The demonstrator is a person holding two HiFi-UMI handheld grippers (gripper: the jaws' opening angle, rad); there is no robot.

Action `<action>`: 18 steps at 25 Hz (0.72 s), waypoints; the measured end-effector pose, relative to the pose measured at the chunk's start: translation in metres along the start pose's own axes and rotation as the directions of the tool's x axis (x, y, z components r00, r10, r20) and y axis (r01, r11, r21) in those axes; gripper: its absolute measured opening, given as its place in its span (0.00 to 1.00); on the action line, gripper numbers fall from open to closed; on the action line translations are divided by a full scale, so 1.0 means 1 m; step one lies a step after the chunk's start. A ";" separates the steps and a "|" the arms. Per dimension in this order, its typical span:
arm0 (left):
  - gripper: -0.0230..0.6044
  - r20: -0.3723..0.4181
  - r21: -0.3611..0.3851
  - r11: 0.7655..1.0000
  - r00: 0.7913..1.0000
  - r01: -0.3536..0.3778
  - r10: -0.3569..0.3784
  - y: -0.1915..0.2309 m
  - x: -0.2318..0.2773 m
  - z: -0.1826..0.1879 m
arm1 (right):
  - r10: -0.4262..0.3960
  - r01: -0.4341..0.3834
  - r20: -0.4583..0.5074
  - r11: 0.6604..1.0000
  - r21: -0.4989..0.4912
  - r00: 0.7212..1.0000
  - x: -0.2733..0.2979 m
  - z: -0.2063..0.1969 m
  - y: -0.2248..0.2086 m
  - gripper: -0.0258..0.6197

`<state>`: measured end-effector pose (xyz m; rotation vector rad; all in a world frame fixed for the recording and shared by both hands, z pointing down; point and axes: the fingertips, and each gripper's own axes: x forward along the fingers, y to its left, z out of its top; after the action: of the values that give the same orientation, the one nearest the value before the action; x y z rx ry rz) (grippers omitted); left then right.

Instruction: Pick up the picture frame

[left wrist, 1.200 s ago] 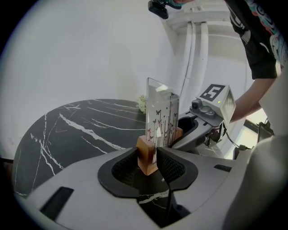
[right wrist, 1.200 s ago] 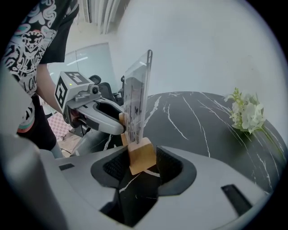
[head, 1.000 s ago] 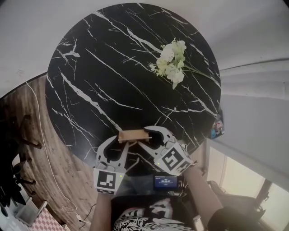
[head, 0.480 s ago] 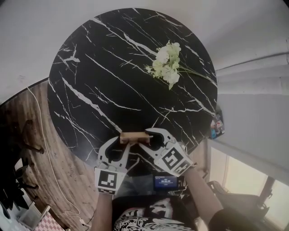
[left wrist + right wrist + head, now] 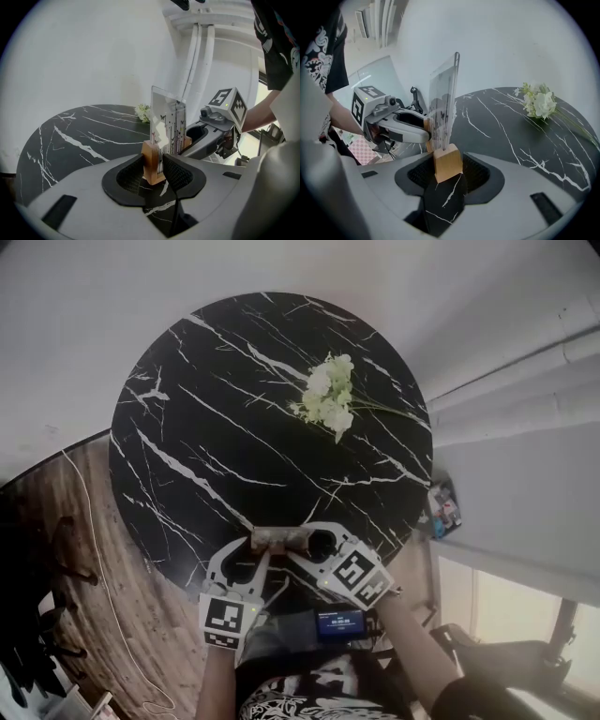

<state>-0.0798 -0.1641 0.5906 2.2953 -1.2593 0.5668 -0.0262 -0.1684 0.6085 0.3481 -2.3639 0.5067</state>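
Observation:
The picture frame [image 5: 279,539] is a clear pane [image 5: 168,123] standing in a light wooden base [image 5: 447,162]. It sits over the near edge of the round black marble table [image 5: 187,437]. My left gripper [image 5: 256,546] is shut on the base's left end [image 5: 153,164], and its pads press both sides. At the opposite end my right gripper [image 5: 304,542] is shut on the base too. Each gripper shows in the other's view: the right gripper [image 5: 212,125] and the left gripper [image 5: 396,123]. I cannot tell whether the base touches the table.
A bunch of white flowers [image 5: 326,401] lies on the table's far right part, also seen as flowers [image 5: 538,103]. Wooden floor with a cable [image 5: 66,549] lies to the left. A small device with a lit screen [image 5: 339,622] hangs at the person's waist. White pipes [image 5: 199,56] run up the wall.
Both grippers keep their hold on the frame's two ends. The head view has shifted, so the table and flowers sit lower and further left. The frame looks rolled slightly.

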 end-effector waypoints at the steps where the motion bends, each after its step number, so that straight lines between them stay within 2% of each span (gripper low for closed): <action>1: 0.26 0.002 0.004 1.000 1.000 -0.001 0.001 0.000 -0.002 0.002 | 0.001 -0.001 0.008 1.000 0.013 1.000 -0.001 0.001 0.001 0.30; 11: 0.25 0.013 0.018 0.999 1.000 0.027 -0.027 -0.009 -0.015 0.019 | -0.049 0.045 0.076 0.998 0.053 0.996 -0.020 0.015 0.007 0.30; 18: 0.25 0.044 -0.006 0.998 0.997 0.057 -0.057 -0.026 -0.025 0.032 | -0.102 0.100 0.102 0.995 0.021 0.990 -0.048 0.025 0.017 0.30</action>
<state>-0.0658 -0.1537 0.5462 2.3412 -1.2099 0.4937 -0.0118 -0.1587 0.5547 0.5101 -2.4278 0.4698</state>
